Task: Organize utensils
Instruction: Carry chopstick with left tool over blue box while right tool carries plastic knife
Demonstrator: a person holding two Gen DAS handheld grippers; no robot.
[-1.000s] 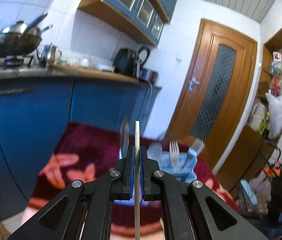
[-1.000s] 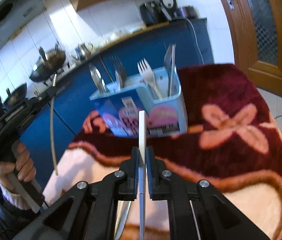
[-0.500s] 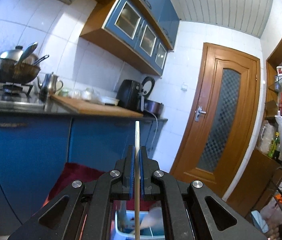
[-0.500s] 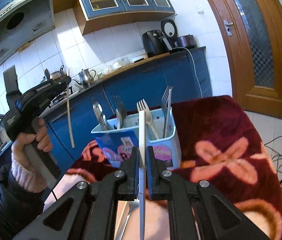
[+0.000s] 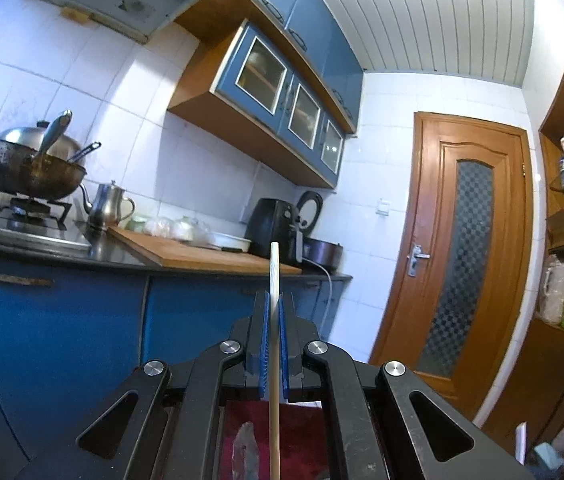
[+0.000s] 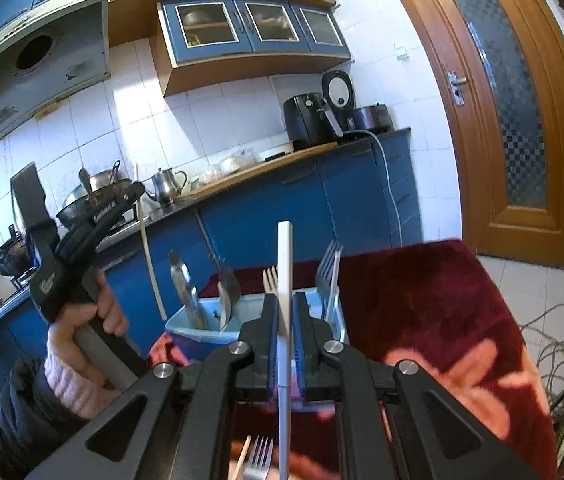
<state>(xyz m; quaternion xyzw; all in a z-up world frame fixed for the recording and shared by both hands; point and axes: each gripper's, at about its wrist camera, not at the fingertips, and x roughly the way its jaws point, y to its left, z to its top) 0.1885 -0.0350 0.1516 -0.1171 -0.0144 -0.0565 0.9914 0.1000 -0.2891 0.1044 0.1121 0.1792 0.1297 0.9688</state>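
— Grippers? State?

— Left gripper (image 5: 273, 312): clamped on a wooden chopstick (image 5: 273, 360), upright, raised level toward the kitchen counter (image 5: 81, 256). Also seen from the right side (image 6: 135, 192), gripped by a hand (image 6: 97, 312).

— And the right?

— Right gripper (image 6: 284, 320): closed on a white utensil handle (image 6: 284, 280), upright, just before the utensil box (image 6: 185, 326).

— Box contents?

— Forks (image 6: 328, 276) and spoons (image 6: 185, 292) standing inside; box on the red blanket (image 6: 422, 300). Another fork (image 6: 257, 460) lying below.
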